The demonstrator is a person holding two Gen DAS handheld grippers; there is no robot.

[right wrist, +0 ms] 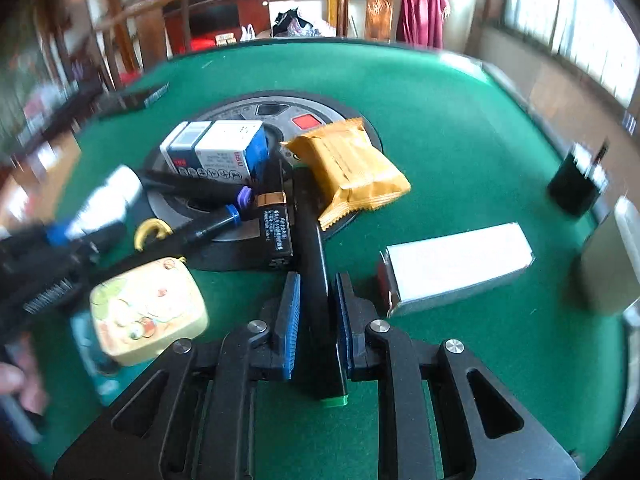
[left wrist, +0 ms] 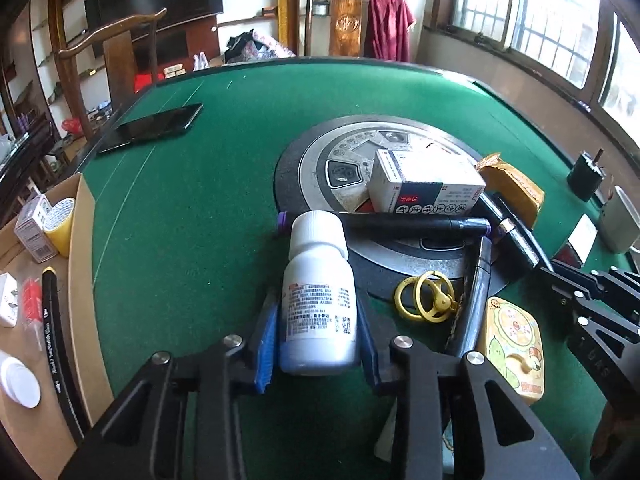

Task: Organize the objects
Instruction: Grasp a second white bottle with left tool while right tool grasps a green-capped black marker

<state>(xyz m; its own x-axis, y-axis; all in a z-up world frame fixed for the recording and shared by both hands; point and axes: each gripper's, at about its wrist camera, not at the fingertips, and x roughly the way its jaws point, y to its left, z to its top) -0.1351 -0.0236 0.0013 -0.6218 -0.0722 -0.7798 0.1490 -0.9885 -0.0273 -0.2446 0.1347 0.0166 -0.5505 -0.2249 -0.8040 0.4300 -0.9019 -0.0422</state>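
Observation:
My left gripper (left wrist: 318, 336) is shut on a white pill bottle (left wrist: 318, 300), its blue pads on both sides of the bottle's body, over the green table (left wrist: 192, 208). The bottle also shows blurred in the right wrist view (right wrist: 106, 200). My right gripper (right wrist: 316, 316) is shut on a long black marker with a green end (right wrist: 320, 280), which lies among a pile: a white medicine box (right wrist: 218, 152), an orange snack packet (right wrist: 352, 168), a black battery (right wrist: 274, 228), a yellow ring clip (left wrist: 426, 296) and a cream cartoon tin (right wrist: 148, 312).
A cardboard box (left wrist: 78, 272) at the table's left edge holds several small items. A black phone (left wrist: 154, 126) lies far left. A white carton (right wrist: 456, 268) lies right of my right gripper. A black charger (right wrist: 576, 184) stands at the right edge. The pile rests on a round centre panel (left wrist: 320, 184).

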